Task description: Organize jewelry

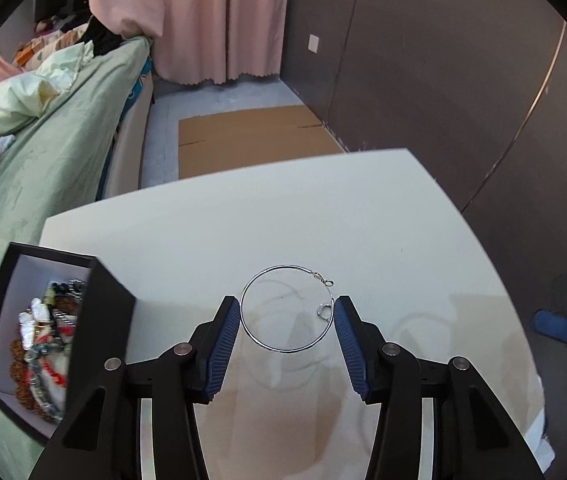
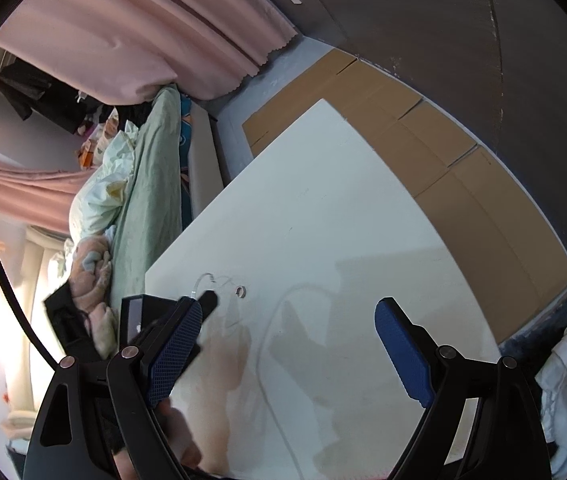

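Note:
A thin silver hoop (image 1: pixel 287 308) with a small clasp and a tiny ring charm (image 1: pixel 324 311) lies flat on the white table (image 1: pixel 283 216). My left gripper (image 1: pixel 287 312) is open, its blue pads (image 1: pixel 225 344) either side of the hoop, close to its edges. A black jewelry box (image 1: pixel 55 332) with a white lining stands at the table's left edge, holding several bead bracelets and stones. My right gripper (image 2: pixel 287 320) is open and empty above the table. In the right wrist view the hoop (image 2: pixel 207 284) and ring charm (image 2: pixel 240 291) are small, with the left gripper's tip (image 2: pixel 207 300) beside them.
A bed with green bedding (image 1: pixel 55 152) runs along the table's left side. Pink curtains (image 1: pixel 203 20) hang at the back. Flattened cardboard (image 1: pixel 251 136) lies on the floor past the table. A dark wall (image 1: pixel 443 60) is on the right.

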A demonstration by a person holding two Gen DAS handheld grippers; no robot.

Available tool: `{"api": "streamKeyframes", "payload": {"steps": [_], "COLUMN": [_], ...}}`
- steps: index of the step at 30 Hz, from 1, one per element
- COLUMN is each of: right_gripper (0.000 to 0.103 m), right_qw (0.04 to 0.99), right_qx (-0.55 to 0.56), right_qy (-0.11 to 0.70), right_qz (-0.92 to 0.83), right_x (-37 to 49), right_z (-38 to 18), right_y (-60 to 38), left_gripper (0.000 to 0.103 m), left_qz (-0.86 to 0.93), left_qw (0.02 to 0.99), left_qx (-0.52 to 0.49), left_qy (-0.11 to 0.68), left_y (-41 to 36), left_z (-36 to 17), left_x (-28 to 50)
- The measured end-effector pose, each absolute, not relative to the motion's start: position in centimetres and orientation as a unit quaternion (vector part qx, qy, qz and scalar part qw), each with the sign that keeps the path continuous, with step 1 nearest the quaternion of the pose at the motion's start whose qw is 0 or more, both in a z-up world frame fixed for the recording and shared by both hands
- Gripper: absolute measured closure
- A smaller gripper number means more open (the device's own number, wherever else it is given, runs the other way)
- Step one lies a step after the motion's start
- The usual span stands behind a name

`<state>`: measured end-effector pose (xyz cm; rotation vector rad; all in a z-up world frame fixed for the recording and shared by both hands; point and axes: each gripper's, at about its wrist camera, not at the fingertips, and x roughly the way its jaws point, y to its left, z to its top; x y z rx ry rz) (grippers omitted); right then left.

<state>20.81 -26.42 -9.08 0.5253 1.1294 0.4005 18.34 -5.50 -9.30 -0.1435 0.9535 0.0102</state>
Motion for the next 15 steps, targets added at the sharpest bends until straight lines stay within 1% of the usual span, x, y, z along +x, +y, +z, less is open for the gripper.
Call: {"api": "streamKeyframes", "payload": {"steps": [12, 14, 15], "right_gripper": [0.015, 0.019, 0.022], "right_qw": [0.797, 0.797, 0.796], "right_qx": [0.189, 0.179, 0.175], "right_qy": [0.537, 0.540, 0.541], "right_qz": [0.200, 0.203, 0.206], "right_x": [20.9, 21.0, 21.1], "right_z": [-9.7, -9.8, -9.9], "right_y": [-21.7, -20.8, -20.4], "left_gripper": [0.052, 0.053, 0.053], "left_qz": [0.014, 0.018, 0.019], "left_qw": [0.898, 0.899, 0.899], "left_qx": [-0.110, -0.117, -0.119], "left_qy": [0.425, 0.422, 0.420], "left_y": [-1.5, -0.7, -0.4], "left_z": [-5.9, -5.5, -5.4], "left_x": [15.6, 15.2, 15.0]}}
